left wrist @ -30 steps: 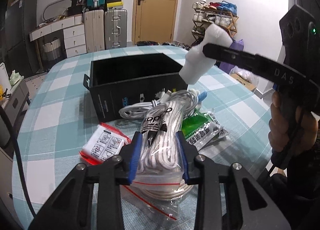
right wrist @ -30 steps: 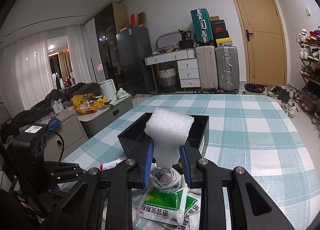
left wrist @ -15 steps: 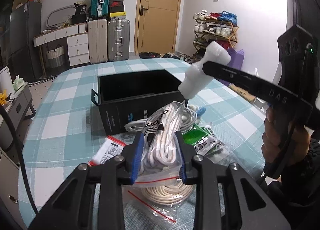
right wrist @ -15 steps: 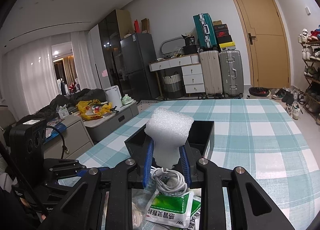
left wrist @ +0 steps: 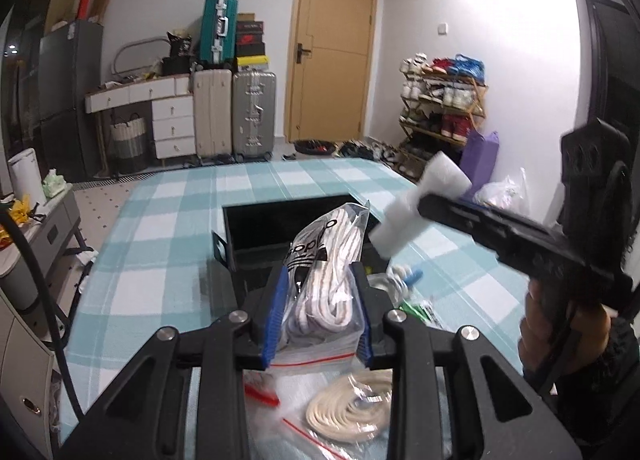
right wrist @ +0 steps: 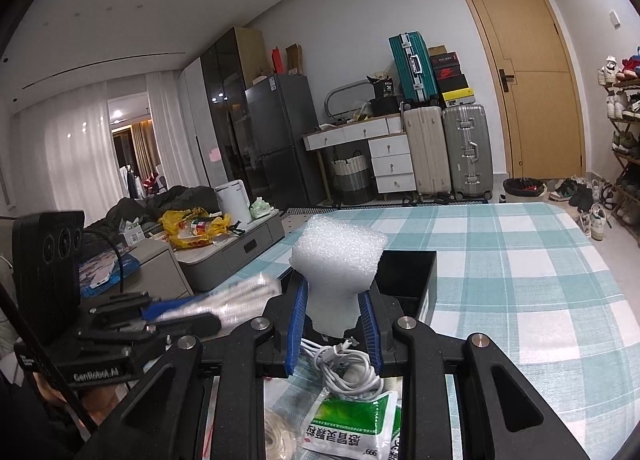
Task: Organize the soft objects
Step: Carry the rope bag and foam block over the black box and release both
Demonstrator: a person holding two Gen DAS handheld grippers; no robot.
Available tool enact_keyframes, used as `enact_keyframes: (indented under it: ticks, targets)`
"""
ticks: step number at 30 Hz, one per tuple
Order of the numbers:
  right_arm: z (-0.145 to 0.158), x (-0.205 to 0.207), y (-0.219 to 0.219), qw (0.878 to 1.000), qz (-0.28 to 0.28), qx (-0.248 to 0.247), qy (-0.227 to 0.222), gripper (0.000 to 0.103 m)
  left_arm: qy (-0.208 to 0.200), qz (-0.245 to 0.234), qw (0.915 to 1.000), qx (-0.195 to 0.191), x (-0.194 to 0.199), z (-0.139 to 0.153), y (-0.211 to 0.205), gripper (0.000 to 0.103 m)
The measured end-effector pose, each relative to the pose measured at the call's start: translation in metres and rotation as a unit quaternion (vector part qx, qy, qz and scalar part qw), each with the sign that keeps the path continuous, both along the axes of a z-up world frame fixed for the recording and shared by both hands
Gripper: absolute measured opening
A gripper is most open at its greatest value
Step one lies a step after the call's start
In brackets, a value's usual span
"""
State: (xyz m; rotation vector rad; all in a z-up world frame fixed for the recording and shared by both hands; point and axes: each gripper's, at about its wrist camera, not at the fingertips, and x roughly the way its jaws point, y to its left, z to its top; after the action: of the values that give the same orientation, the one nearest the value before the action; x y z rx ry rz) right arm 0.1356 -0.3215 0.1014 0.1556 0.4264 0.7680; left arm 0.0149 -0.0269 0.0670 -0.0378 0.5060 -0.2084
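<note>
We have both tools loaded at once, and we judge that is so each piece can go into the black box (left wrist: 256,220) without a second trip. Our left gripper (left wrist: 320,312) is closed onto the clear bag of white cord (left wrist: 328,260), the blue pads pinching its lower half so the bag stands off the checked tablecloth (left wrist: 168,228); its long axis runs roughly upright, the sealed top tipped forward toward the box, which sits just beyond it. Our right gripper (right wrist: 334,324) is clamped on the white foam block (right wrist: 338,260), squeezed at its narrow lower end so the broad end rises above the fingers (the foam visibly waists in where the pads bite). From the left wrist view that block's long axis slants up and away, and it hangs near the box's right-hand side rather than inside it. Left behind on the cloth are a white cable (right wrist: 344,368), a green sachet (right wrist: 352,420) and a bagged cream rope (left wrist: 352,408), near one another in front of the box.
</note>
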Motion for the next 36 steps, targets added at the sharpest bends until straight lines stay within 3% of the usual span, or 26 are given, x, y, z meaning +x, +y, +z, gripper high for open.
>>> enact_keyframes:
  ticks: [13,26,30,36]
  targets:
    - [0.009,0.024,0.016,1.000,-0.013,-0.027,0.001,0.026,-0.008,0.051,0.9986,-0.003,0.055,-0.004,0.011,0.029]
    - [-0.006,0.067,0.025,0.998,-0.019,-0.048,0.027,0.026,0.021,0.065,0.9976,0.005,0.097,-0.026,0.006,0.029]
    - [-0.012,0.076,0.031,0.998,-0.017,-0.058,0.035,0.026,0.015,0.071,0.9971,0.022,0.103,-0.029,0.002,0.029]
    - [-0.020,0.085,0.037,0.996,-0.016,-0.068,0.047,0.026,0.015,0.060,0.9980,0.017,0.105,-0.027,0.001,0.029]
